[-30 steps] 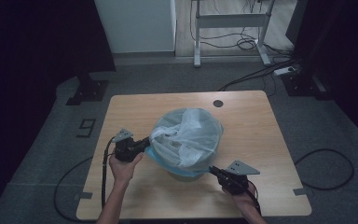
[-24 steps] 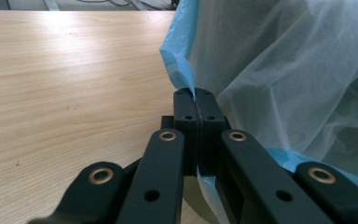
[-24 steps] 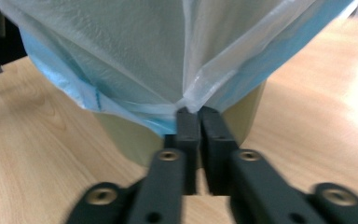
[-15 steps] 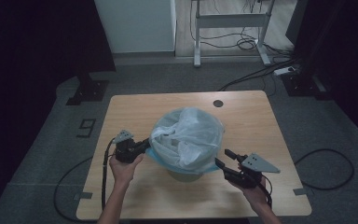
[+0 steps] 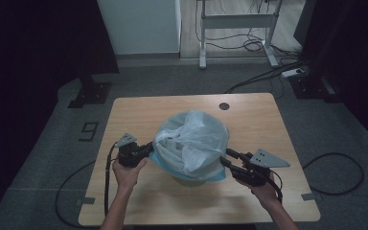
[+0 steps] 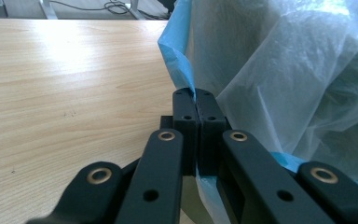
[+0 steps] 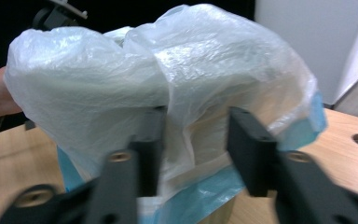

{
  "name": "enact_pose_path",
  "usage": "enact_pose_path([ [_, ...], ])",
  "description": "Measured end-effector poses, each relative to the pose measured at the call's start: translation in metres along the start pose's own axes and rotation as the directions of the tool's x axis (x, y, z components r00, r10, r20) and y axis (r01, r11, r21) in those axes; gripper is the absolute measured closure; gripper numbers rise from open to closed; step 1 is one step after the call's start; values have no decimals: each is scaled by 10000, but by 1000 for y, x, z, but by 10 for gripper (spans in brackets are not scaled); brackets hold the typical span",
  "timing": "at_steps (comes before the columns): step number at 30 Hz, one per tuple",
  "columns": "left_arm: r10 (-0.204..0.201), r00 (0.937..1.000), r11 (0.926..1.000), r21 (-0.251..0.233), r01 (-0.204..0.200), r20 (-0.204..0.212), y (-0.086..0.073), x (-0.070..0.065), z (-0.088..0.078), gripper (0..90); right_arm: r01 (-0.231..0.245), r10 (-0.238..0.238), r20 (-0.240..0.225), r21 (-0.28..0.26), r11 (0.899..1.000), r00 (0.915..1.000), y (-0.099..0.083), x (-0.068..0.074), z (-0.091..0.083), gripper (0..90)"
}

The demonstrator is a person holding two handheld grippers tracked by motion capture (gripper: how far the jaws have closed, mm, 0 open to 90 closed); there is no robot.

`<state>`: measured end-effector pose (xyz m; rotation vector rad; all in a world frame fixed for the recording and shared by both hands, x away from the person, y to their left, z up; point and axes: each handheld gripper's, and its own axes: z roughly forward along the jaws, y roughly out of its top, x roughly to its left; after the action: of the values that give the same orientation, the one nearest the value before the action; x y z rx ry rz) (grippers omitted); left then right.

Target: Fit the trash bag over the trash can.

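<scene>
Left tool (image 5: 149, 146) clamped on bag (image 5: 191, 141) edge; right tool (image 5: 224, 157), jaws just narrowing yet apart, should grip the rim squarely.

A wooden table (image 5: 139, 112) has a round hole (image 5: 224, 106) near its far edge; beyond it stands a metal desk frame (image 5: 235, 21), cables (image 5: 254, 45) beneath.

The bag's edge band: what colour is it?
Light blue; the rest of the bag is clear white. Best seen in the left gripper view, at the edge band.

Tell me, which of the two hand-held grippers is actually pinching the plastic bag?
The left hand-held gripper: its jaws are shut on the bag's blue edge. The right hand-held gripper has its jaws apart, just facing the bag.
</scene>
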<state>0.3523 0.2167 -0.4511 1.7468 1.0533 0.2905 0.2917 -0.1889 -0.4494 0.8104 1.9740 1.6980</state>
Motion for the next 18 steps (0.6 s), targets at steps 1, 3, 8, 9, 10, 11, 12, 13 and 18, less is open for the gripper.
enact_pose_path([
  [1, 31, 10000, 10000, 9, -31, -5, 0, 0, 0, 885, 38, -38, -2, 24, 10000, 10000, 0, 0, 1, 686],
  [3, 58, 10000, 10000, 20, -58, -9, 0, 0, 0, 886, 116, -116, 40, 37, 9999, 9999, 1, 0, 3, 828],
  [8, 32, 9998, 9995, 309, -26, -207, -1, 2, 2, 892, -101, 92, 510, 183, 9998, 9987, -2, -3, 8, 892],
  [9, 39, 9997, 9993, 361, -31, -225, -1, 2, 3, 892, -299, 272, 688, 398, 9988, 9973, -6, -5, 12, 892],
  [10, 41, 9997, 9991, 429, -30, -238, -1, 2, 4, 892, -465, 417, 781, 598, 9971, 9961, -10, -8, 15, 892],
  [11, 33, 9997, 9985, 551, -20, -250, -2, 2, 5, 892, -589, 533, 786, 708, 9957, 9955, -13, -9, 18, 892],
  [12, 74, 9996, 9979, 639, -57, -259, -2, 2, 6, 892, -692, 625, 786, 853, 9940, 9949, -18, -11, 22, 892],
  [13, 110, 9996, 9975, 698, -92, -250, -3, 1, 7, 892, -735, 654, 799, 1031, 9920, 9947, -24, -12, 26, 892],
  [18, -44, 9999, 9947, 1023, 55, -108, -12, 1, 11, 892, -1169, 1059, 794, 1497, 9818, 9912, -46, -14, 37, 892],
])
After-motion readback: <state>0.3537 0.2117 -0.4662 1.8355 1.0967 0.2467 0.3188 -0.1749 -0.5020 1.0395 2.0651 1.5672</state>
